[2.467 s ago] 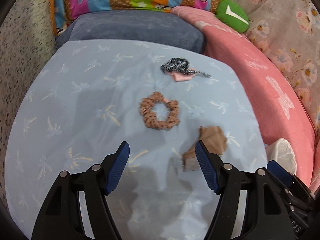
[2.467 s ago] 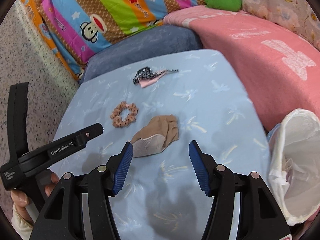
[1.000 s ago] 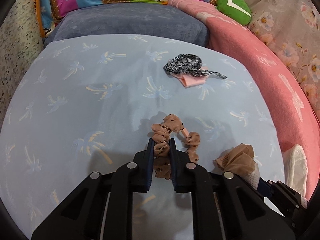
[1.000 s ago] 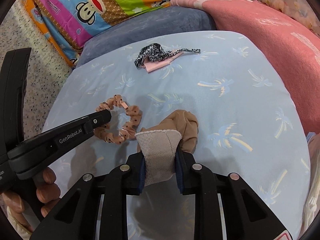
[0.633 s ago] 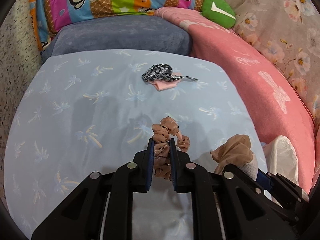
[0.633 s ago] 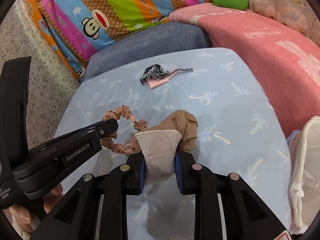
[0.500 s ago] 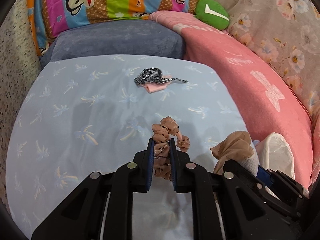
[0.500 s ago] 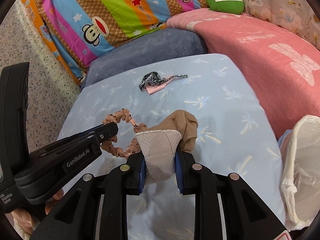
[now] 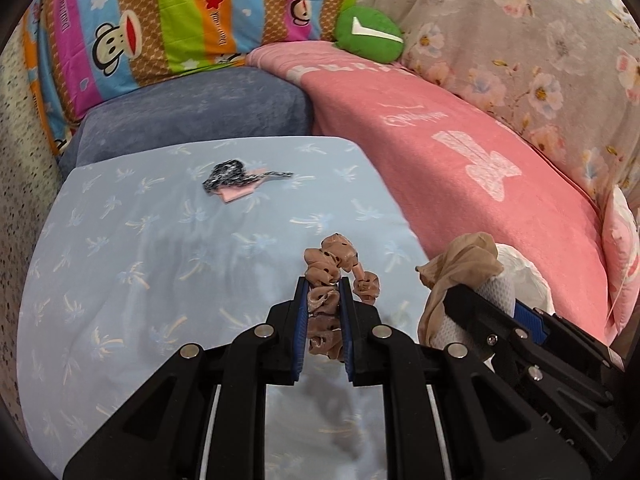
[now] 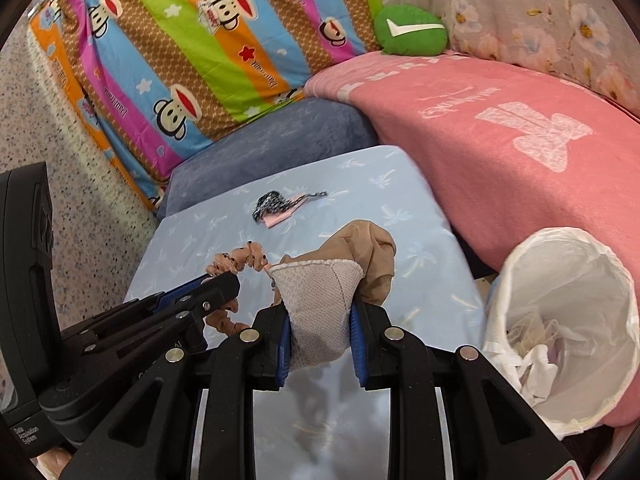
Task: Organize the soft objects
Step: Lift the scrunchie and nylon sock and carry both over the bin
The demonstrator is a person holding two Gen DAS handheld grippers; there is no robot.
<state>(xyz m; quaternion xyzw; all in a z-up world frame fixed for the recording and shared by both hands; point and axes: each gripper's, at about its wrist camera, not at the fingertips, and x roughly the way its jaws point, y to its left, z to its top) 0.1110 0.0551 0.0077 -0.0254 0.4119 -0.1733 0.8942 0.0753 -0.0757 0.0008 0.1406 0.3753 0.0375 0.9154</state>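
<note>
Scrunchie, seen from the left wrist, is clamped upright between the left gripper pads, clear of the blue palm-print sheet; the lined bin lies at three o'clock. From the right wrist, the stocking is pinched by the right gripper, the bin opening at three o'clock, nearer this hand. A patterned band lies at twelve.

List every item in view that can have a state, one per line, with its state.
scrunchie: clamped in the left gripper, lifted off the sheet.
sock: clamped in the right gripper, lifted.
black-and-white hair tie: lying loose on the blue sheet, on a pink scrap.
white bag: open-mouthed, with some crumpled things inside.
</note>
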